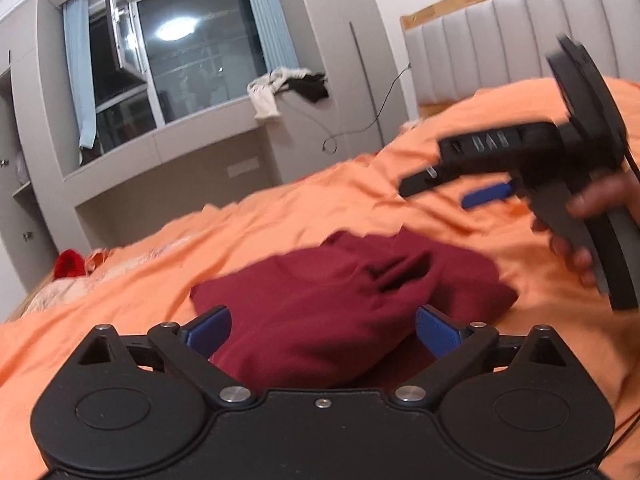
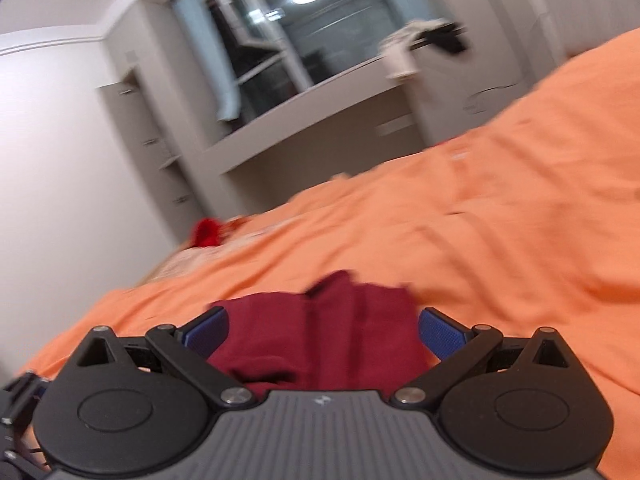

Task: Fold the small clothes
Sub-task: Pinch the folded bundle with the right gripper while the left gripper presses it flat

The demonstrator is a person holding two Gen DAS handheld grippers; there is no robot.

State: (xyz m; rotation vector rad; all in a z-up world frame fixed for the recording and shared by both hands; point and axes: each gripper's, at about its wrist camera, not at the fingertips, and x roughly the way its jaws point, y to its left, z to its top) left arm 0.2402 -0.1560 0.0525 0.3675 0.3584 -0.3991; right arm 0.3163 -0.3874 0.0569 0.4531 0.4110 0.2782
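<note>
Garment lies on the bed in a bunched, partly folded heap — my left gripper and right gripper both gape wide, holding nothing — squaring off appears outstanding.

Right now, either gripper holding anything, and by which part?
Nothing is held. The left gripper and right gripper both stand open, fingers wide apart, above the dark red folded cloth garment lying on the orange bedsheet.

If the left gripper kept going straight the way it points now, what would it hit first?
Most likely the maroon garment lying bunched on the orange bedcover; it fills the gap ahead of the open left gripper. Depth is hard to judge.
</note>
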